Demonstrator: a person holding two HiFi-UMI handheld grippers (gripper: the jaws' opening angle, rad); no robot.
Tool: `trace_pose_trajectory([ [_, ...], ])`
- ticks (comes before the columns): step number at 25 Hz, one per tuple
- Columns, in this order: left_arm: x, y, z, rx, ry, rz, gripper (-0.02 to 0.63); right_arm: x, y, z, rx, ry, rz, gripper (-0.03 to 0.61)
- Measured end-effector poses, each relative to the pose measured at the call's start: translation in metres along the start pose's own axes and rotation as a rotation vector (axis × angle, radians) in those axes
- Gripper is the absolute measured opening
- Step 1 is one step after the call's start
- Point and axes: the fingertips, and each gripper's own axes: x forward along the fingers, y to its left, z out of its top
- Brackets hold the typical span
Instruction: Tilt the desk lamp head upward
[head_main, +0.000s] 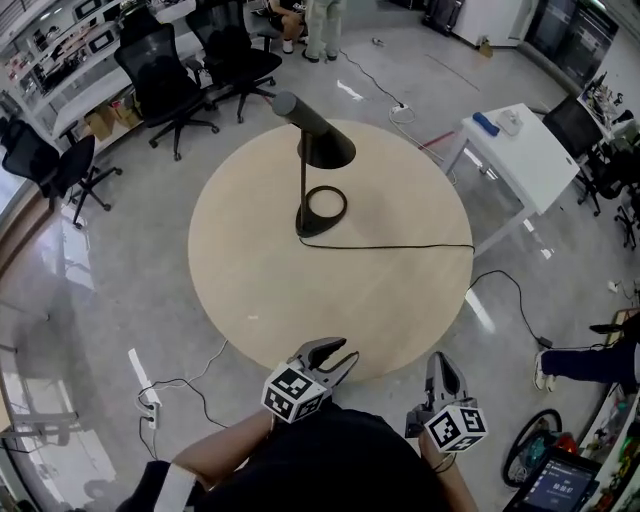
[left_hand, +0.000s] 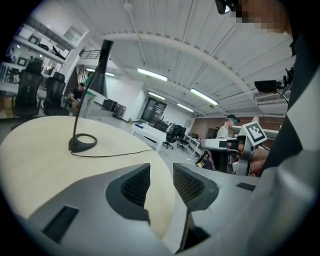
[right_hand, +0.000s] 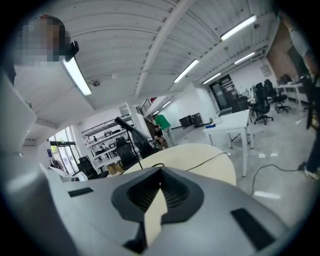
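**Lamp far off and easy to topple**

The desk lamp (head_main: 304, 170) stands in the upper centre of the head view, on the far side of the round table (head_main: 250, 290), its head (head_main: 318, 128) sloping down. Both grippers sit at the bottom edge, well apart from it. The left gripper (head_main: 340, 356) has its fingers apart and empty; the right gripper (head_main: 441, 362) has its fingers together on nothing. Pushing the head up with the ring base (head_main: 322, 208) unsteadied could slide or tip the lamp (the stem is thin). The hinge seems too small to make out.
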Motion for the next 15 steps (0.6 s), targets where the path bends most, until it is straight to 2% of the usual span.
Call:
trace_pose_trajectory([
  [4,0.023,0.041,0.002,0.007,-0.016,0.116,0.15,0.035,-0.01,0.018,-0.041,0.033,0.05,0.003],
  [11,0.004,0.133,0.028,0.04,-0.066,0.314,0.15,0.096,0.023,0.037,-0.137,0.084,0.144,0.003],
  [15,0.003,0.165,0.04,0.088,-0.067,0.409,0.15,0.138,0.035,0.054,-0.189,0.089,0.228,0.003],
])
